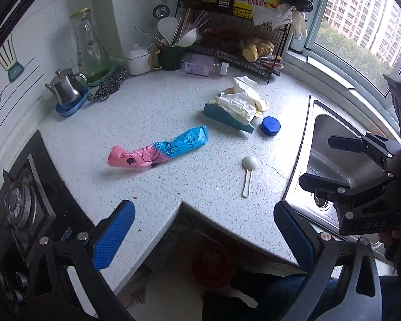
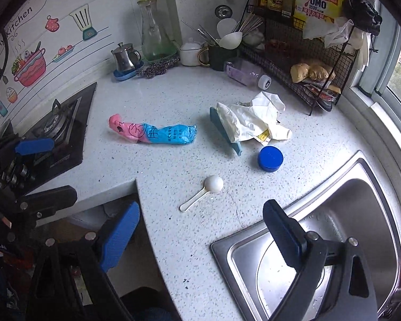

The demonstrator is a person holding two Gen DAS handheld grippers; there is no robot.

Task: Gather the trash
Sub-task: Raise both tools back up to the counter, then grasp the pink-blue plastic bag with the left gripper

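A pink-and-blue plastic wrapper [image 1: 160, 148] [image 2: 153, 132] lies flat mid-counter. Beside it a crumpled white bag [image 1: 240, 101] [image 2: 251, 119] rests on a teal dustpan-like tray [image 1: 227, 119] [image 2: 224, 131]. A blue round lid [image 1: 270, 126] [image 2: 270, 158] and a white plastic scoop [image 1: 248, 172] [image 2: 204, 191] lie nearer the sink. My left gripper [image 1: 203, 232] is open over the counter's front edge, holding nothing. My right gripper [image 2: 203, 235] is open too, hovering between counter and sink; it also shows at the left wrist view's right edge [image 1: 323, 160].
A steel sink [image 2: 334, 214] [image 1: 334, 144] lies right, a gas stove [image 1: 21, 208] [image 2: 56, 131] left. Along the back stand a steel teapot [image 2: 124, 57], glass carafe [image 2: 153, 32], utensil cup [image 2: 223, 56], lying bottle [image 2: 247, 75] and a wire rack [image 2: 307, 61]. A red bin [image 1: 211, 264] sits below the counter.
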